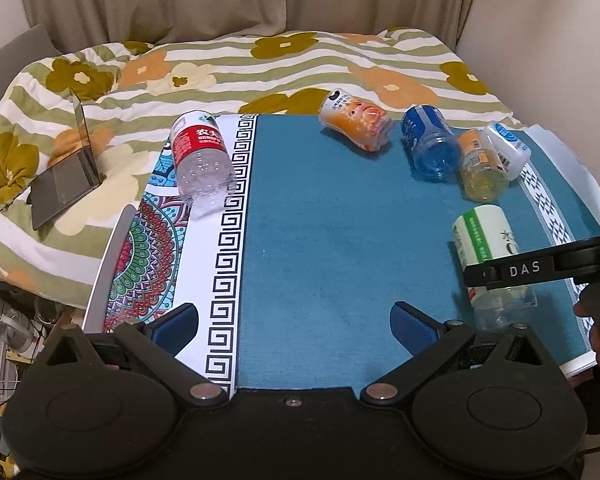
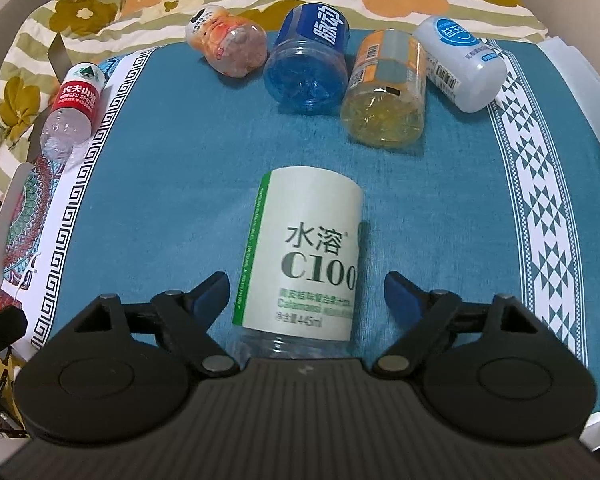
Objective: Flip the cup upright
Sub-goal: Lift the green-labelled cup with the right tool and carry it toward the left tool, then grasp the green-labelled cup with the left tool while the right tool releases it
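Observation:
A cut bottle cup with a white and green C100 label [image 2: 304, 256] lies on its side on the blue mat [image 2: 180, 184]. My right gripper [image 2: 306, 292] is open, its blue pads on either side of the cup's clear end, not touching. The same cup shows in the left wrist view [image 1: 486, 246] at the right, partly behind the right gripper's black arm [image 1: 540, 268]. My left gripper [image 1: 294, 320] is open and empty over the blue mat [image 1: 320, 220], well left of the cup.
Other cut bottles lie on their sides at the back: orange [image 2: 230, 44], blue [image 2: 308, 64], yellow [image 2: 386, 92], white [image 2: 462, 64]. A red-label bottle [image 1: 200, 160] lies at the left. A laptop [image 1: 66, 172] sits on the floral quilt [image 1: 260, 64].

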Available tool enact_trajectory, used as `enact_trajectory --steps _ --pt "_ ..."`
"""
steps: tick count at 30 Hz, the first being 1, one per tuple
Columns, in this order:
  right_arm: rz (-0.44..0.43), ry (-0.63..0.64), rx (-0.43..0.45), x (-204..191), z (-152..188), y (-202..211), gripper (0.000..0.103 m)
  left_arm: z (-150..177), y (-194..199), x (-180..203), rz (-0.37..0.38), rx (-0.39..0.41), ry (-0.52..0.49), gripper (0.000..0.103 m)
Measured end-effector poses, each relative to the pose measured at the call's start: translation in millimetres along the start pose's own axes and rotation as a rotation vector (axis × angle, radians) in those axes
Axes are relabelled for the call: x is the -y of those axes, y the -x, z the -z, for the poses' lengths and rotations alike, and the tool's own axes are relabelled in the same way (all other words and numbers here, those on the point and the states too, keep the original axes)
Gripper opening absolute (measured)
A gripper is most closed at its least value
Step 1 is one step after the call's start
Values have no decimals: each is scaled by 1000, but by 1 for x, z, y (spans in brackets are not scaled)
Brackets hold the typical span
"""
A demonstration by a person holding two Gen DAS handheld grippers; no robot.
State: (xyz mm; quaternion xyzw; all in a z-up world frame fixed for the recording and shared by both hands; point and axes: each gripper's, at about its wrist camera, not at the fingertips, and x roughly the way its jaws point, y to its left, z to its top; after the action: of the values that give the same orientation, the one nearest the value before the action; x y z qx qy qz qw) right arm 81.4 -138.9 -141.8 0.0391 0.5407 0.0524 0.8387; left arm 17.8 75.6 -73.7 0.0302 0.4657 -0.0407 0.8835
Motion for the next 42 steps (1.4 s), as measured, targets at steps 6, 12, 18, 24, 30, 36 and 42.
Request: enact_trajectory --steps 6,12,18,24,30,36,42 --pt "-17 1 4 1 1 5 99 -2 4 5 -3 9 -3 103" --pt "-49 4 16 3 0 16 99 -11 12 12 -12 36 1 103" --pt "-82 6 49 16 1 42 99 -32 22 24 -17 63 11 103" --pt "-69 48 101 44 15 75 99 -64 12 61 47 -25 -24 103" --pt "-5 140 157 74 38 87 99 -91 -28 109 103 -182 -61 103" --pt "-78 60 133 119 47 72 99 -107 -84 144 148 -368 -47 99" --pt "-125 11 128 154 41 61 99 -113 -125 163 94 -466 -74 95"
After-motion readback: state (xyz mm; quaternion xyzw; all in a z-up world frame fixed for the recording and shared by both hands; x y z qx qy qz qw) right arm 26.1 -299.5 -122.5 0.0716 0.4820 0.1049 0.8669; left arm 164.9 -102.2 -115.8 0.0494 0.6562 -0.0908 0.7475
